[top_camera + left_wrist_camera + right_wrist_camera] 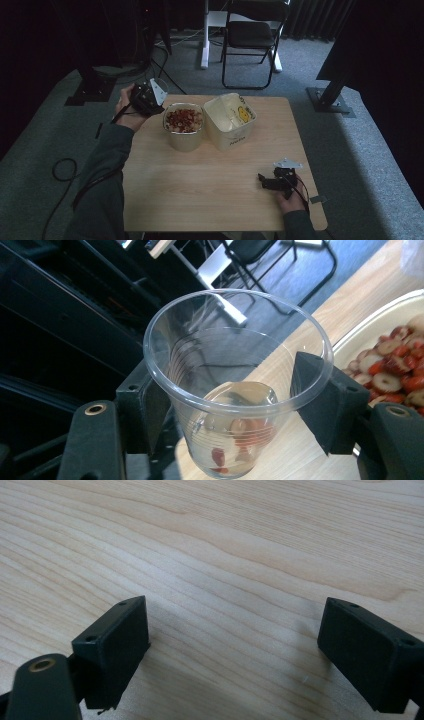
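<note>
My left gripper is at the table's far left corner, shut on a clear plastic cup. A few red and pale slices lie at the cup's bottom. Just to its right stands a cream tub full of red dried fruit slices. Beside that tub stands an empty cream tub with a yellow cartoon figure inside. My right gripper rests low over the wood near the table's front right, jaws wide apart and nothing between them.
The light wooden table has bare wood across its front half. A black folding chair and a white stand leg are on the carpet behind it. Dark stand bases sit at both far sides.
</note>
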Motion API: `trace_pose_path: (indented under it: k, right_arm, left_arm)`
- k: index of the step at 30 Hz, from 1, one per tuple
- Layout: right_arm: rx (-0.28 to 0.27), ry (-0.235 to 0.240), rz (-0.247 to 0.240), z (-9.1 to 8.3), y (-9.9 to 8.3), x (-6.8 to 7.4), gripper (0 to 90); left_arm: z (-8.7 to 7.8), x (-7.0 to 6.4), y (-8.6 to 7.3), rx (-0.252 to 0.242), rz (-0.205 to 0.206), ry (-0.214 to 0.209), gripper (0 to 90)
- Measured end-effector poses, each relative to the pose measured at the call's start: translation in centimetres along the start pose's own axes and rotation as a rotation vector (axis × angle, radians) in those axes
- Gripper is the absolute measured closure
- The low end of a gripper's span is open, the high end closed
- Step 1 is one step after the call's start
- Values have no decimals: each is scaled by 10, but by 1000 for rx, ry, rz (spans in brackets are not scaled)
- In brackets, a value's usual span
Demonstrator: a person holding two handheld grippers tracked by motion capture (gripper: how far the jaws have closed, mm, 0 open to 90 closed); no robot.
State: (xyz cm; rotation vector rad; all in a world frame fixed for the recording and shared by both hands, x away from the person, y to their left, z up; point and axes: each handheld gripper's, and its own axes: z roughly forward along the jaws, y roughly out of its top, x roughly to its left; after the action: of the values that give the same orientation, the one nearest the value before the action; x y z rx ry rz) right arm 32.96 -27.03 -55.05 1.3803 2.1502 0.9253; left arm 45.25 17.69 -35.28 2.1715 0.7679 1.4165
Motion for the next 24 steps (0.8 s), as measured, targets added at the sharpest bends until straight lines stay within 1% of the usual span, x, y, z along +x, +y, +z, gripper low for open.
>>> trace_pose_path:
  k: [2,4,5,9,13,16,17,18,21,24]
  right_arm:
    - [0,0,0,0,0,0,126]
    - [0,0,0,0,0,0,127]
    - [0,0,0,0,0,0,126]
    - [0,0,0,0,0,0,126]
    - [0,0,0,0,0,0,126]
    - [0,0,0,0,0,0,126]
    - [0,0,0,0,0,0,126]
    - [0,0,0,0,0,0,126]
    - [0,0,0,0,0,0,127]
    - [0,0,0,0,0,0,126]
  left_arm:
    - [0,-1,3,14,31,13,338]
    - [0,-2,5,20,53,19,340]
    - [1,-3,6,22,59,22,342]
    - [3,-9,8,40,111,30,343]
    - [6,-15,10,49,163,40,347]
    - [7,-18,11,67,212,46,350]
    - [6,-19,11,79,238,51,351]
    - [7,-20,12,83,256,55,351]
    - [7,-23,13,88,298,68,351]
    - [8,-24,14,89,323,79,351]
